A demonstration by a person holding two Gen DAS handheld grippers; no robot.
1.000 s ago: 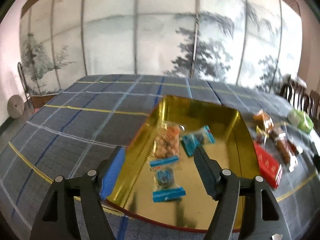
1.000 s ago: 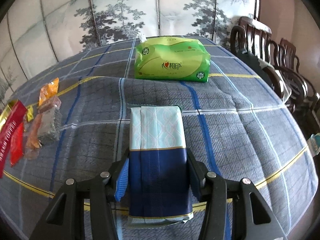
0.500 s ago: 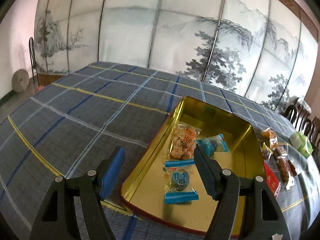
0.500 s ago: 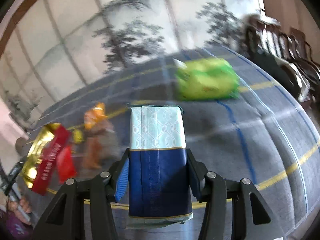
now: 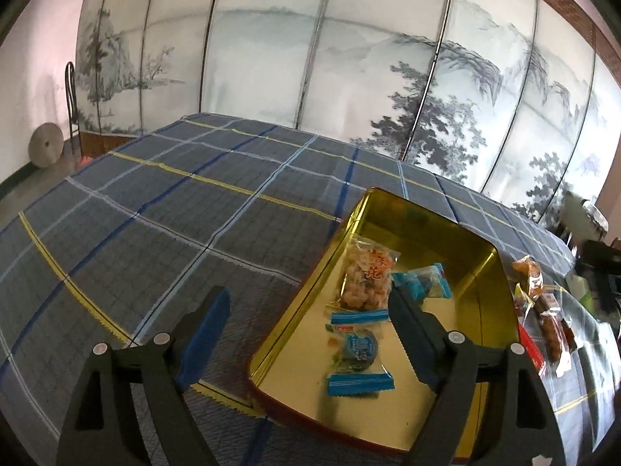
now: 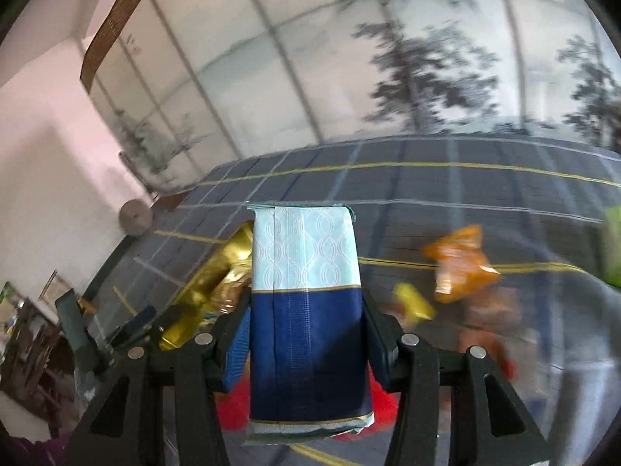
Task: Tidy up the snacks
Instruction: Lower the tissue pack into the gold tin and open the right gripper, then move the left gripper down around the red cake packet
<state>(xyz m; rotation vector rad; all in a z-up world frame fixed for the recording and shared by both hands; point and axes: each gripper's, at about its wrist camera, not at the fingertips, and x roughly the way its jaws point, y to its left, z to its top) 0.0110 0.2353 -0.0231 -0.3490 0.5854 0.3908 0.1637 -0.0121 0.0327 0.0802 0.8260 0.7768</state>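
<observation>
A plaid-clothed desk (image 5: pixel 163 209) before painted screens. Right tool (image 6: pixel 306 343) clenches the blue-and-white packet (image 6: pixel 306 310), carrying it; left tool (image 5: pixel 306 326) hangs released. At ten o'clock lies the gold tin (image 6: pixel 205 283): lower the packet in next.

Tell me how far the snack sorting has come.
Partly done. Three packets already lie in the gold tin: a puffed snack bag and two blue candies. The right tool holds a blue and white pack. The left tool is open. Several snacks remain on the cloth beside the tin.
</observation>
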